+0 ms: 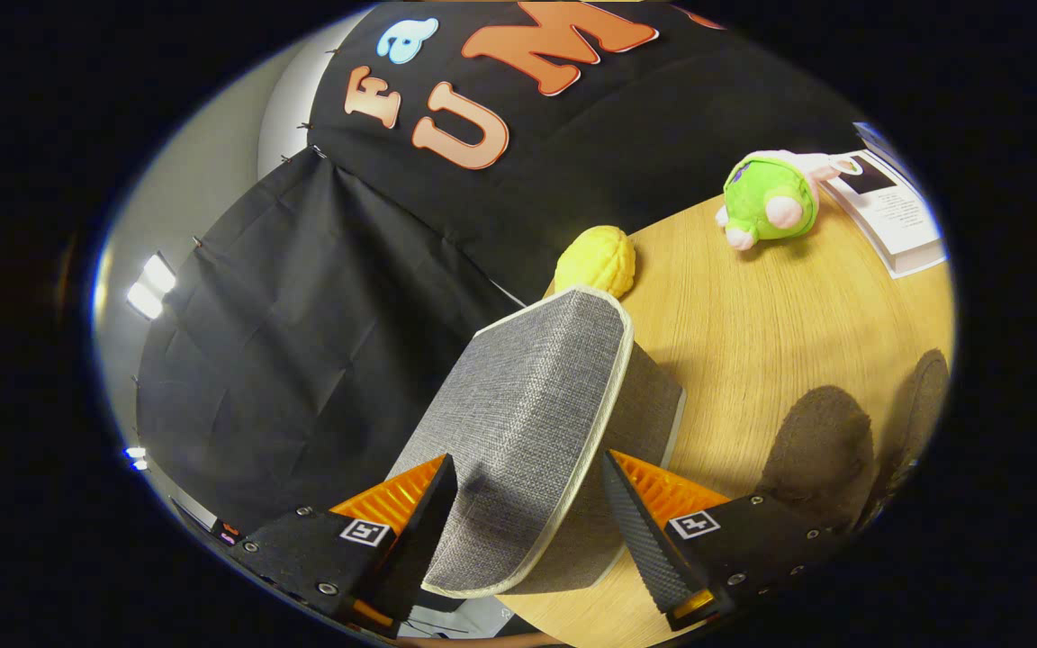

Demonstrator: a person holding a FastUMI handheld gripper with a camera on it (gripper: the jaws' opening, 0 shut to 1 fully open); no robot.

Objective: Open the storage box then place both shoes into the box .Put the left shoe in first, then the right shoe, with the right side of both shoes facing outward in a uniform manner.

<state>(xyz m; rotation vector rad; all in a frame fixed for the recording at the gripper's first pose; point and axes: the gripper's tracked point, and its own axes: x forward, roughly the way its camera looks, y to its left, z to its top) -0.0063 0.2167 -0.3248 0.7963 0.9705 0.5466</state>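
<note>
The grey fabric storage box (658,400) stands on the wooden table (752,315) just ahead of my fingers. Its lid (527,396), grey with cream piping, is tilted up off the box and runs down between my two fingers. My gripper (527,463) is shut on the lid: the left finger lies along one side and the right fingertip (616,472) presses on the piped edge. Two dark brown shoes (820,450) (924,405) lie on the table to the right of the box, beyond my right finger. The inside of the box is hidden by the lid.
A yellow plush toy (595,261) sits right behind the box. A green and pink plush toy (770,198) and a white booklet (897,216) lie at the table's far side. Black cloth walls stand behind and left of the table.
</note>
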